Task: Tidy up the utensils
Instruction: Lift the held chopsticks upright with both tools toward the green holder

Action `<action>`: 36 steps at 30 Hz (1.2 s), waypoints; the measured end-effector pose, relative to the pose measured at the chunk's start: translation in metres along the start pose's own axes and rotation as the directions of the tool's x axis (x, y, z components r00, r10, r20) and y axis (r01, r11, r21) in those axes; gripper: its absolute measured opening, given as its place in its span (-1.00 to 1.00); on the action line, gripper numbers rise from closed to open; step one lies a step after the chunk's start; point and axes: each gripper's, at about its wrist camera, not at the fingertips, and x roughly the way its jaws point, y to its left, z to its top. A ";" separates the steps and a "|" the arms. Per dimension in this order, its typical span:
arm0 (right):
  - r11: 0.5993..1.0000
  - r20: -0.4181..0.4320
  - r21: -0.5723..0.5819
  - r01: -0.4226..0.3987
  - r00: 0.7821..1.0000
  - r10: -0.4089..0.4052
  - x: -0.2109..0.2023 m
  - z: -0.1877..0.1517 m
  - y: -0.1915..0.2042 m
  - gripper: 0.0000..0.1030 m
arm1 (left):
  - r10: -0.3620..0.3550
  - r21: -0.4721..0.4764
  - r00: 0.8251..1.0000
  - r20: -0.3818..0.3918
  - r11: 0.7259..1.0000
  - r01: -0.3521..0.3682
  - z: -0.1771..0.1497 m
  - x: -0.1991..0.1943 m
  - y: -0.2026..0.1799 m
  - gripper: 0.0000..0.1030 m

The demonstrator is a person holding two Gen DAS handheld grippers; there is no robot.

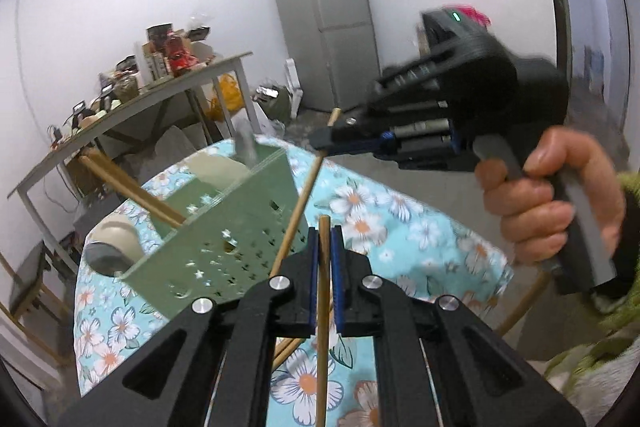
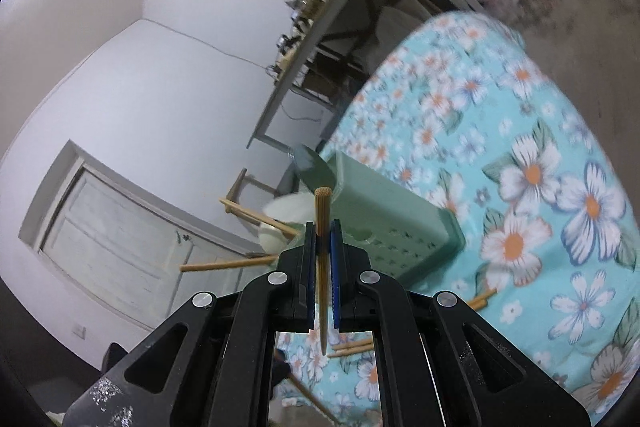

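In the left wrist view, the left hand-held gripper (image 1: 324, 259) sits at the lower centre of the frame, clamped narrow on a wooden chopstick (image 1: 323, 307) that runs straight up between its blue-lined jaws. At the right of the frame, the right hand-held gripper (image 1: 320, 140) is held sideways by a bare hand (image 1: 556, 195) and pinches a second chopstick (image 1: 304, 195), which slants down toward the left gripper. Behind them, at centre left, a pale green perforated utensil holder (image 1: 224, 227) lies tipped on the floral-clothed bench (image 1: 400, 227), with another pair of chopsticks (image 1: 132, 187) poking out of its open end and a white ladle-like bowl (image 1: 116, 239) beside it.

In the right wrist view, the right gripper (image 2: 322, 243) at lower centre holds its chopstick (image 2: 322, 267) upright, blunt end up. The green holder (image 2: 384, 223) lies just beyond it, and loose chopsticks (image 2: 352, 347) rest on the cloth at the bottom of the frame
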 end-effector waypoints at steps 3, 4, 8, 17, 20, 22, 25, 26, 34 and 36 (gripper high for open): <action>0.999 0.038 -0.049 0.012 0.999 -0.010 -0.014 0.004 0.012 -0.91 | -0.016 -0.068 0.999 0.048 0.997 0.020 0.002 -0.025 0.014 -0.89; 0.998 0.054 -0.062 0.013 0.998 -0.009 -0.017 0.006 0.015 -0.91 | -0.022 -0.084 0.998 0.060 0.996 0.027 0.003 -0.031 0.018 -0.89; 0.992 0.107 -0.120 0.038 0.994 -0.025 -0.032 0.012 0.030 -0.91 | -0.038 -0.188 0.991 0.129 0.980 0.062 0.014 -0.059 0.043 -0.90; 0.981 0.184 -0.180 0.075 0.982 -0.041 -0.054 0.015 0.047 -0.91 | 0.028 -0.323 0.935 0.353 0.942 0.094 0.049 -0.129 0.101 -0.90; 0.979 0.188 -0.190 0.079 0.981 -0.042 -0.055 0.015 0.049 -0.91 | 0.052 -0.368 0.890 0.453 0.920 0.134 0.067 -0.143 0.117 -0.90; 0.977 0.191 -0.196 0.083 0.981 -0.045 -0.056 0.014 0.052 -0.91 | 0.087 -0.394 0.849 0.520 0.907 0.148 0.078 -0.148 0.126 -0.90; 0.976 0.197 -0.199 0.087 0.979 -0.047 -0.059 0.013 0.053 -0.91 | 0.147 -0.421 0.806 0.574 0.897 0.137 0.090 -0.146 0.136 -0.90; 0.976 0.200 -0.199 0.088 0.979 -0.047 -0.062 0.013 0.053 -0.91 | 0.180 -0.431 0.792 0.583 0.895 0.114 0.095 -0.142 0.139 -0.90; 0.979 0.209 -0.185 0.089 0.977 -0.049 -0.069 0.013 0.047 -0.91 | 0.343 -0.543 0.772 0.535 0.840 0.003 0.112 -0.087 0.166 -0.90; 0.980 0.205 -0.179 0.087 0.978 -0.049 -0.068 0.013 0.045 -0.91 | 0.377 -0.567 0.778 0.503 0.823 -0.032 0.110 -0.072 0.169 -0.90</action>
